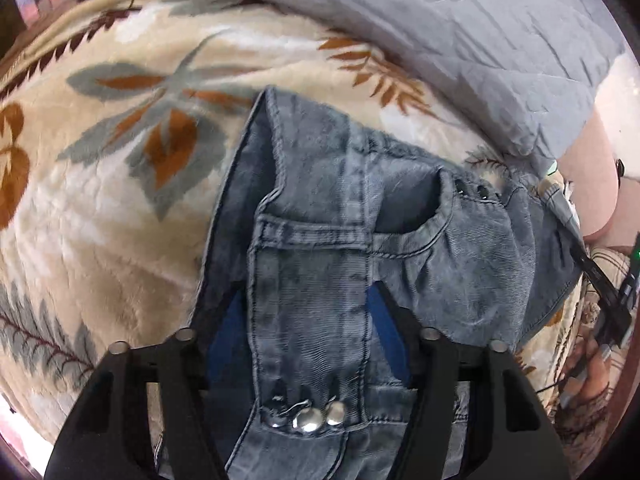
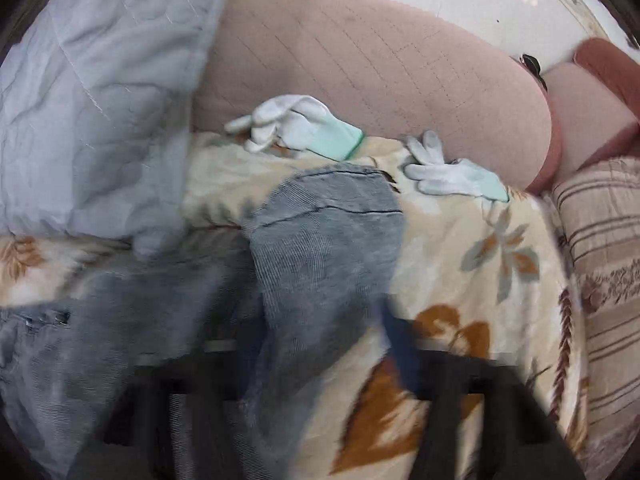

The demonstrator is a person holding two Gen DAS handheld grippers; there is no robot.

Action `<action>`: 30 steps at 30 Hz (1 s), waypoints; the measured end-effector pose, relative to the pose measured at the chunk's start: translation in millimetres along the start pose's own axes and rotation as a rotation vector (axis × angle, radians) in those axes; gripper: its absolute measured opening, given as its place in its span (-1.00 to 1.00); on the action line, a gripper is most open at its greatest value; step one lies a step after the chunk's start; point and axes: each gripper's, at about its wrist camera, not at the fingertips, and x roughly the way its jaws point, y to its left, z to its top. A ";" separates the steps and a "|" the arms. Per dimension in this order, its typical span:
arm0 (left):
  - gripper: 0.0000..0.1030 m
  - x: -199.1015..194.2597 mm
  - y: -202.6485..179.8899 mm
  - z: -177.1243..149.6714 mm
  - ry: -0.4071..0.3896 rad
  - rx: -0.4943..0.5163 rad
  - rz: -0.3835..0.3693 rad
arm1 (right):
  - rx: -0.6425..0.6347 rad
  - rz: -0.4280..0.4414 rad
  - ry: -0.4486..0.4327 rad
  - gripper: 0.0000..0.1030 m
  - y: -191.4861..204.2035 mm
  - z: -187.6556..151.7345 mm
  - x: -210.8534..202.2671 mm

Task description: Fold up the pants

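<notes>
Now L fingers (image 1: 236,332) half-open astride pants (image 1: 312,280) waistband; R fingers shut.

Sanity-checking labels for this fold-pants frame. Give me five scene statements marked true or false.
1. The pants are grey-blue denim. True.
2. The pants lie on a bare wooden table. False: they lie on a cream blanket with a leaf print.
3. Two white gloves lie at the far edge of the blanket. True.
4. The left hand-held gripper has denim between its fingers. True: the waistband part with metal buttons.
5. The pillow beside the pants is bright red. False: it is pale grey-blue, quilted.
</notes>
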 end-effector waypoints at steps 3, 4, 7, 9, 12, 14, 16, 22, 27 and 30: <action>-0.31 -2.4 -3.7 -1.2 -0.008 0.010 0.000 | 0.184 0.083 -0.046 -0.95 -77.9 -18.6 -30.3; -0.31 -1.9 -3.7 -2.5 -0.008 0.012 0.007 | 0.248 0.091 -0.022 -0.95 -99.9 -27.5 -35.4; -0.38 2.9 -2.3 -10.2 -0.003 0.034 0.045 | 0.493 0.178 0.064 -0.90 -180.6 -82.5 -36.7; -0.38 0.2 0.0 -15.6 -0.008 0.039 0.049 | 0.601 0.216 0.163 -0.65 -215.9 -125.5 -27.5; -0.38 -12.7 7.7 -24.5 -0.006 0.056 0.053 | 0.727 0.225 0.174 -0.54 -251.1 -161.6 -38.4; -0.38 -23.8 14.4 -25.8 -0.020 0.061 0.054 | 0.786 0.259 0.103 -0.48 -272.7 -170.1 -54.6; -0.38 -36.1 17.1 -19.8 -0.047 0.065 0.072 | 0.766 0.255 0.049 -0.29 -281.0 -159.8 -66.0; 0.09 -49.7 12.6 13.4 -0.068 -0.004 0.013 | 0.550 0.203 -0.008 0.33 -247.6 -90.3 -59.1; 0.10 -11.5 -5.4 25.5 0.011 -0.022 0.003 | 0.566 -0.006 0.089 0.33 -246.8 -87.5 -15.3; 0.09 7.5 -16.0 20.0 0.041 0.015 0.024 | 0.572 0.075 0.130 -0.28 -243.3 -95.7 1.4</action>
